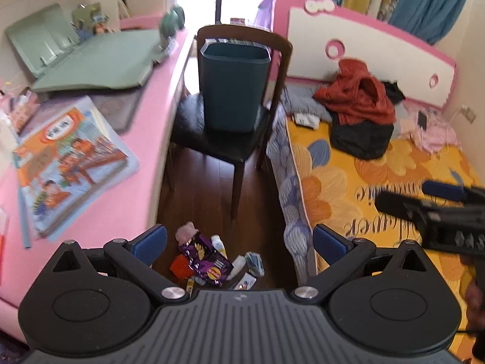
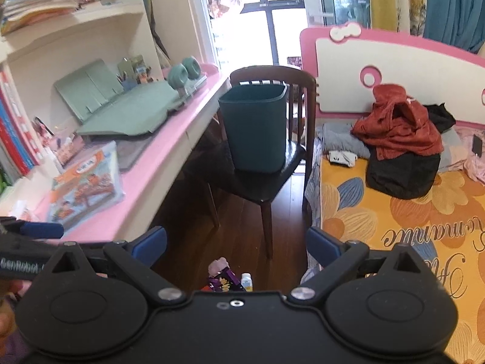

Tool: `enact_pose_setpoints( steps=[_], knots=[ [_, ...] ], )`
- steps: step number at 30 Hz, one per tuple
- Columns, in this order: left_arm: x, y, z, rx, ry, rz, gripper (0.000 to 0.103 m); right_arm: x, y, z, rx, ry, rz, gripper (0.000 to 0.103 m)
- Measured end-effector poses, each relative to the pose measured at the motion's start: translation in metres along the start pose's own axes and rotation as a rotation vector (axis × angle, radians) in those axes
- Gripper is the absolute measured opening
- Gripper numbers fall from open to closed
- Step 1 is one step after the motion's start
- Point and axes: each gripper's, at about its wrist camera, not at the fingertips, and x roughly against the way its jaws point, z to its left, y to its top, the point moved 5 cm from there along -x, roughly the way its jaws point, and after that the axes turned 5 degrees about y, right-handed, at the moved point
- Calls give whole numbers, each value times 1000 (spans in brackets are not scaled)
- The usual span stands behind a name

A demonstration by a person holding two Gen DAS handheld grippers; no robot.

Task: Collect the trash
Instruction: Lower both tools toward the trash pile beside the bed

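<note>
- Left wrist view: your left hand-held gripper stood wide open with nothing between its blue pads, hanging above the trash pile on the wooden floor between the pink worktop and the bed.
- You were best placed to drop straight down on the purple snack bag lying on top, one pad on each side of it, before carrying it to the dark bin standing on the chair ahead.
- The near edge of the pile was cut off by the gripper body. The small pieces around the bag were hard to identify; the pale one was possibly a little bottle.
- Your right hand-held gripper showed only edge-on at the right, so this view did not reveal its opening.
- Right wrist view: your right hand-held gripper was also spread wide and empty, higher over the floor.
- Only the top of the pile showed here, with the purple bag and a white bottle; the rest sat hidden under the gripper body.
- The bin's inside could not be seen in either view.
</note>
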Motion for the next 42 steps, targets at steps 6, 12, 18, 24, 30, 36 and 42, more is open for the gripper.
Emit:
enact_pose_setpoints(
  steps=[6,12,18,24,30,36,42],
  knots=[
    [-72,-21,-26,-60,-26,117,103,-76,-14,-36,19,19,110,99],
    [-153,-46,-46,-72,-39,231,103,-166,-43,-58,79,72,254,95],
    [-248,-87,-59,-58,-32,349,103,-271,-91,-41,142,110,392,88],
    [-353,-135,-62,-91,-17,416,103,-380,-159,-48,116,107,504,86],
    [-459,-188,-55,-90,22,489,103,-479,-231,-80,58,71,584,84],
    [-550,-237,-63,-59,11,527,103,-562,-288,-108,10,37,650,81],
    [-621,-285,-82,-262,-12,527,103,-620,-340,-123,1,24,722,80]
  ],
)
